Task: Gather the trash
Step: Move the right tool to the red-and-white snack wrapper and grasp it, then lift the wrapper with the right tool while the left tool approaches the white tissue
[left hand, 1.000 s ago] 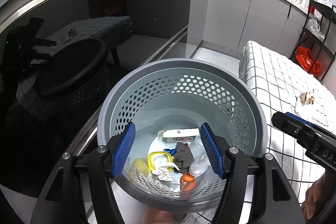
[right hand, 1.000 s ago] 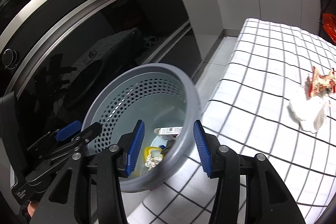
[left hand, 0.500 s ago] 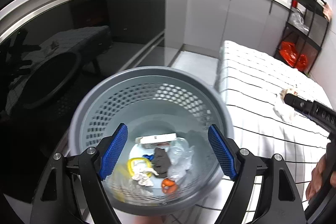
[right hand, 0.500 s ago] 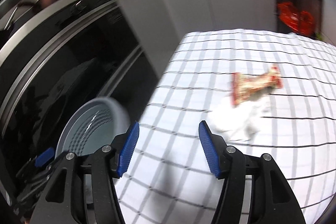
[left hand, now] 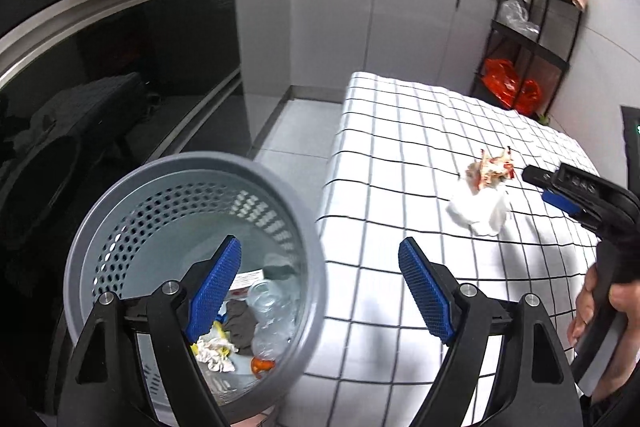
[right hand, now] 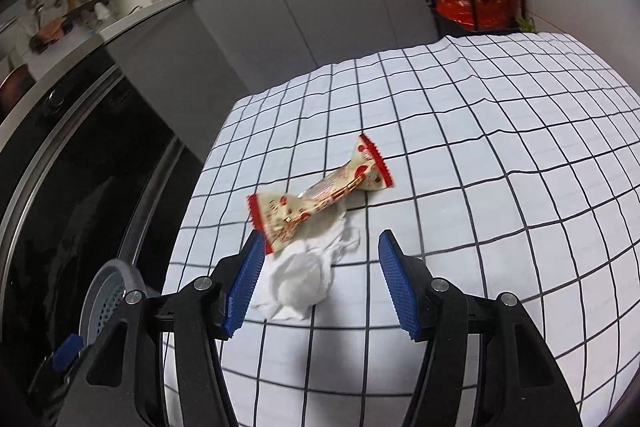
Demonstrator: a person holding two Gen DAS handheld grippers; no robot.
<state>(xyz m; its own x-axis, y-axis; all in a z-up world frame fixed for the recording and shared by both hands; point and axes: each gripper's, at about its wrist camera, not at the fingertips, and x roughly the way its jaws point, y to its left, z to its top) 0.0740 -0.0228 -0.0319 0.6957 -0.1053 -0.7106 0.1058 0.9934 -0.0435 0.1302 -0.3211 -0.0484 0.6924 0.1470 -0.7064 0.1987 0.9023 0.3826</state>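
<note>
From the left wrist we see a checkered tabletop (left hand: 400,155); our left claw (left hand: 320,287) gapes empty above the grey trash basket (left hand: 92,227).

From the right wrist, our right claw (right hand: 320,279) stands open, the crumpled tissue (right hand: 300,279) between its blue pads, untouched, the snack wrapper (right hand: 316,199) just beyond.

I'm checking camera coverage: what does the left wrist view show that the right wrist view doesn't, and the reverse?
Only the left wrist view shows the trash inside the grey basket, such as a clear bottle, and the person's hand. Only the right wrist view shows the snack wrapper spread out flat, its end overlapping the white tissue. Both show basket, wrapper, tissue, the checked tablecloth and the orange bags.
</note>
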